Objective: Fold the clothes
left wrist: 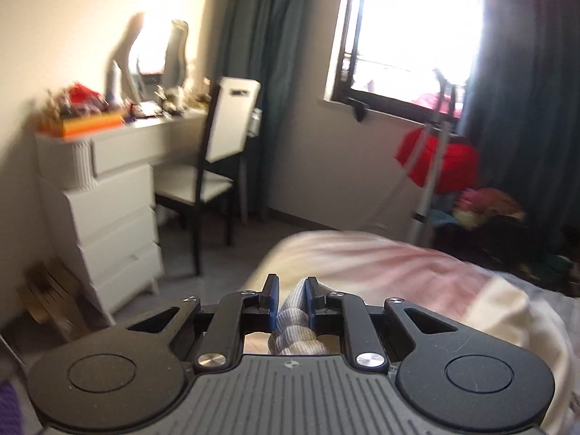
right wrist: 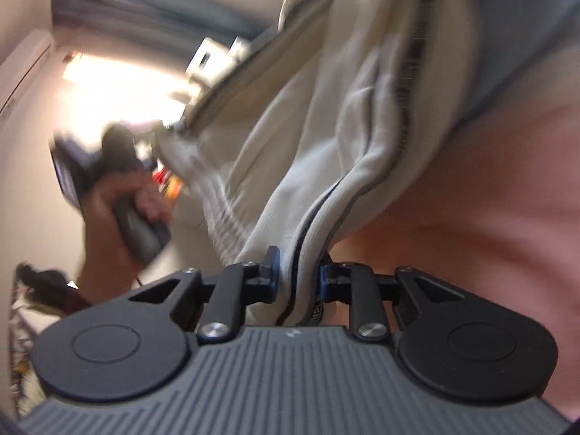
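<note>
Jacket (right wrist: pixel 326 137) hangs pinched in my left claw (left wrist: pixel 290 302) and right claw (right wrist: pixel 299 275); next I lay it flat on the bed (left wrist: pixel 417 275) at 1 o'clock

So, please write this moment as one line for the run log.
left claw: shut on garment | right claw: shut on garment | garment lifted, not folded

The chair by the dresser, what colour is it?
The chair has a white seat and back on a black frame; left wrist view.
</note>
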A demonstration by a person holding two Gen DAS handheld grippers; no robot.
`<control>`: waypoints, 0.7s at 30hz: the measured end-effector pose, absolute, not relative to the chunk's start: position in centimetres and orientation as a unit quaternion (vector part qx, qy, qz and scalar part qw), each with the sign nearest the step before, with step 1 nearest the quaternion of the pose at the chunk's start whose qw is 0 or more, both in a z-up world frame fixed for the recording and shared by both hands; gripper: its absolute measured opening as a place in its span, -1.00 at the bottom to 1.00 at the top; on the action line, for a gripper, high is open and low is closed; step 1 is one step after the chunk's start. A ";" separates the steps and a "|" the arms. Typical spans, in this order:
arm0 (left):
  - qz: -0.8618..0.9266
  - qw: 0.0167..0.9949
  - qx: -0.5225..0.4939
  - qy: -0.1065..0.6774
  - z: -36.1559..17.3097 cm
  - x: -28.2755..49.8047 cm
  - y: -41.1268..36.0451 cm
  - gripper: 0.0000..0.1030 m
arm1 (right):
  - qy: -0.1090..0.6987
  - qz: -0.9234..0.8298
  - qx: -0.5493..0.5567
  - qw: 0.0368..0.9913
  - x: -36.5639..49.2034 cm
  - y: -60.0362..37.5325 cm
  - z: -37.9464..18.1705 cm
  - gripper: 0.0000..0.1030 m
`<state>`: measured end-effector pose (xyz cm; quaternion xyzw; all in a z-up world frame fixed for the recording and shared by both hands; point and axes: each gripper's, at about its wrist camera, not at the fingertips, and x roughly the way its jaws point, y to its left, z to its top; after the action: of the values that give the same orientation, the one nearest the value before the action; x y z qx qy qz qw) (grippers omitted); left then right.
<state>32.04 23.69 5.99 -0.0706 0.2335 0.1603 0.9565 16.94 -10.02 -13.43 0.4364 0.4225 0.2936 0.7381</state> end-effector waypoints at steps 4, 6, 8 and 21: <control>0.208 0.949 -0.036 0.235 6.9 37.1 26.7 -0.68 | 0.433 0.343 0.422 0.719 21.0 -1.3 -14.0 -0.54; 0.213 0.946 -0.037 0.240 5.7 39.2 27.8 -0.68 | 0.445 0.350 0.426 0.705 22.4 1.2 -15.1 -0.53; 0.214 0.941 -0.050 0.257 3.5 40.8 28.5 -0.67 | 0.457 0.347 0.424 0.701 23.2 2.3 -16.2 -0.53; 0.150 0.954 -0.034 0.256 1.5 38.2 23.9 0.20 | 0.466 0.341 0.379 0.723 22.3 -1.9 -13.5 0.74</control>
<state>38.19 23.95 1.48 -0.0341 0.2556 0.1500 0.9545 22.34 -1.92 -13.47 0.3794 0.4661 0.3408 0.7230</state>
